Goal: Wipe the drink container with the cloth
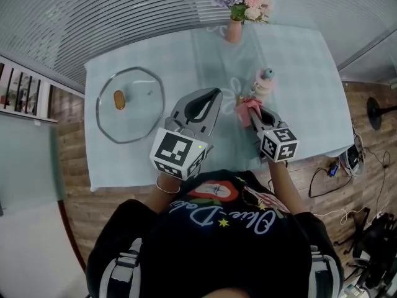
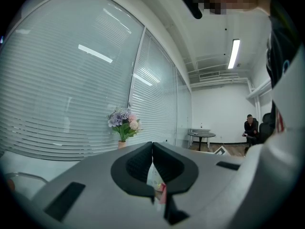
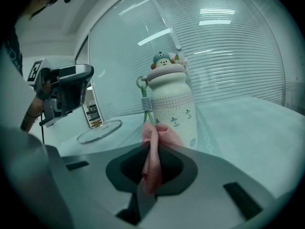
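Well to the left on the pale-clothed table, a clear glass pot lid with a brown knob lies apart from the work. Next, the left gripper hangs above the table, jaws meeting at the tips, nothing pinched. It is likely parked out of the way, since the container stands unaided. Pink flower vase at the far edge, unused. Then the right gripper, clamped tight on a crumpled pink cloth, a tuft poking past the tips as a wiping pad. Cloth is just beside, perhaps touching, the lower wall of the white dotted drink container with a figurine cap, upright right of centre. Wiping looks barely begun.
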Demonstrator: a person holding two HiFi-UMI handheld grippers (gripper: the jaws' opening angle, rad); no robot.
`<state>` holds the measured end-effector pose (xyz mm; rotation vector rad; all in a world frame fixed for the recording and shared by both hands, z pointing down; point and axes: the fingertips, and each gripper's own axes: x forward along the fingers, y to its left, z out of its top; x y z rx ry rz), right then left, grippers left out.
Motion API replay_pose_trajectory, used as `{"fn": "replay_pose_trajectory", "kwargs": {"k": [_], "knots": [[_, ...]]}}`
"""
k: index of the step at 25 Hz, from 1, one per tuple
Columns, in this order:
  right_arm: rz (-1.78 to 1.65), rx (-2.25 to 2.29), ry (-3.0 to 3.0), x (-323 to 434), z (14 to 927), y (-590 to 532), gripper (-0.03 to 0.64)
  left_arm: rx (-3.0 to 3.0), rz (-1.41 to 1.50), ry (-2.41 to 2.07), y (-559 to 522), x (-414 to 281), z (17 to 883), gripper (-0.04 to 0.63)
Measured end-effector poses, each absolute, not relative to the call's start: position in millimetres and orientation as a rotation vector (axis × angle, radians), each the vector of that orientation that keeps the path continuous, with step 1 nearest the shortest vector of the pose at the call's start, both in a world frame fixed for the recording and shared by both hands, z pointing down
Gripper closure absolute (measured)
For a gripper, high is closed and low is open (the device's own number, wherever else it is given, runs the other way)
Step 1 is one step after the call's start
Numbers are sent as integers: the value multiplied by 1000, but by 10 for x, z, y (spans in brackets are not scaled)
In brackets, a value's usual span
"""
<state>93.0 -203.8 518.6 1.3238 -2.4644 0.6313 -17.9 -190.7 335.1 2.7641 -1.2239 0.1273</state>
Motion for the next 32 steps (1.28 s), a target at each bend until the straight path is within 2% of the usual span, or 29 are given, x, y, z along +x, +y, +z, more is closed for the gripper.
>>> {"fn": "replay_pose_trajectory", "kwargs": {"k": [9,17,32], "knots": [[358,1390,-2599,1144,4578,-1829,586,2772,142,-1196,-1882,-98,3366,592],[258,1546,-2635,1404,4131,-1977,586,2778,147,-1185,-1866,-59,3369,592],[325,1436,-2541,1220,4482,-2171,586,2762,144,-1195,-1907,-107,3404,592]]}}
